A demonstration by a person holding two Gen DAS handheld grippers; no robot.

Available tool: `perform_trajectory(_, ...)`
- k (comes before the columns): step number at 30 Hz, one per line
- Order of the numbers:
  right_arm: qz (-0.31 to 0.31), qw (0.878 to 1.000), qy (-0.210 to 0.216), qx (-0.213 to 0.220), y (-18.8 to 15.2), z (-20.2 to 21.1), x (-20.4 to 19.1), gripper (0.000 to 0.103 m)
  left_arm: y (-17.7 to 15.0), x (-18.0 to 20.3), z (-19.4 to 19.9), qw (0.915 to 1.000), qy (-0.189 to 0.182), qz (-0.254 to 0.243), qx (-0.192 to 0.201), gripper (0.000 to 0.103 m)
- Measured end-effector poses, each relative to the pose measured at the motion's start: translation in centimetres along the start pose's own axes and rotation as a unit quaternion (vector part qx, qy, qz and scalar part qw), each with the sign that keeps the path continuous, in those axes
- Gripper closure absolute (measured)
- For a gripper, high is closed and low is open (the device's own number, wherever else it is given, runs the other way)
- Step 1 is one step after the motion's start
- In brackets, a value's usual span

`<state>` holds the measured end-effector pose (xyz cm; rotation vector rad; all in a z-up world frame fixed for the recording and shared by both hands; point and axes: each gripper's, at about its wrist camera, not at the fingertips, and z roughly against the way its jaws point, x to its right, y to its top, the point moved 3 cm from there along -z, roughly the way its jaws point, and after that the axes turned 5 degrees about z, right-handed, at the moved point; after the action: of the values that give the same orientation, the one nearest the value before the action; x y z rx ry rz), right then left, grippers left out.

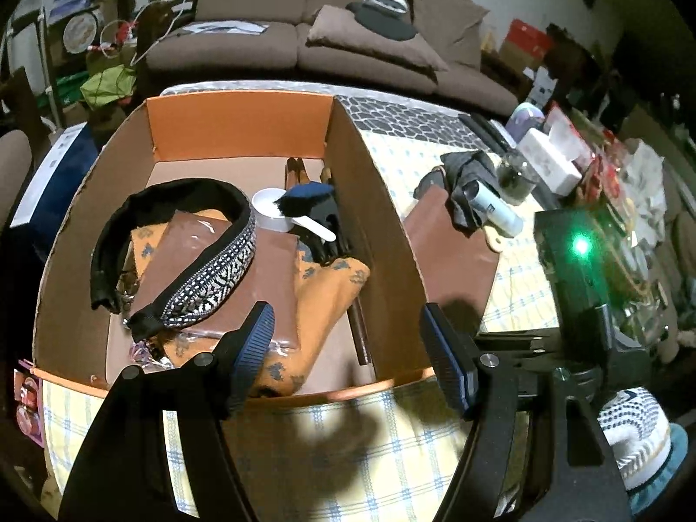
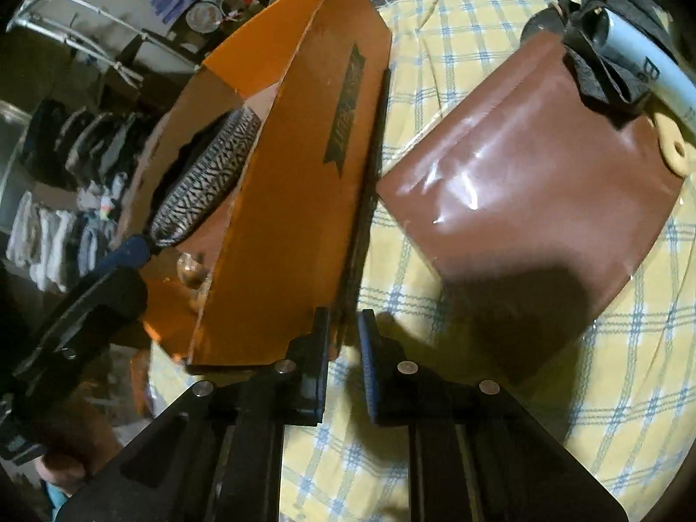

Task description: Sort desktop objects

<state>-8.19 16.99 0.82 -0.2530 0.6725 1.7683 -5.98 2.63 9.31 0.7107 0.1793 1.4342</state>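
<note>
An orange cardboard box (image 1: 237, 124) stands on the checked tablecloth (image 1: 348, 456). Inside lie a patterned strap (image 1: 209, 280), a brown pouch (image 1: 217, 278), an orange cloth (image 1: 322, 300), a white scoop (image 1: 278, 215) and a dark brush (image 1: 309, 200). My left gripper (image 1: 348, 348) is open and empty above the box's near right corner. My right gripper (image 2: 346, 343) is nearly shut and empty, low over the cloth beside the box's outer wall (image 2: 296, 217). A second brown pouch (image 2: 535, 182) lies to its right, with a dark cloth (image 2: 604, 65) and a white tube (image 2: 644, 61) at its far end.
To the right of the box in the left wrist view lie the second pouch (image 1: 452, 256), a white tube (image 1: 496, 213), a glass jar (image 1: 515, 178), white boxes (image 1: 552, 161) and clutter. A patterned bowl (image 1: 635, 430) sits at the right. A brown sofa (image 1: 313, 35) stands behind the table.
</note>
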Motion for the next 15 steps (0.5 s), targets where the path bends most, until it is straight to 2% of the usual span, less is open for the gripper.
perform_trajectory(4, 0.000, 1.000, -0.007, -0.007, 0.0, -0.7, 0.2, 0.089, 0.0, 0.2, -0.2, 1.0000, -0.005, -0.003, -0.004, 0.037)
perform_trajectory(7, 0.008, 1.000, -0.011, -0.011, 0.2, -1.2, -0.3, 0.099, 0.0, 0.3, -0.1, 0.9999, -0.007, -0.006, -0.005, 0.037)
perform_trajectory(15, 0.063, 0.995, -0.070, -0.019, 0.4, -2.9, -2.3, 0.097, 0.1, -0.4, -0.5, 0.9999, -0.002, -0.002, -0.011, 0.037)
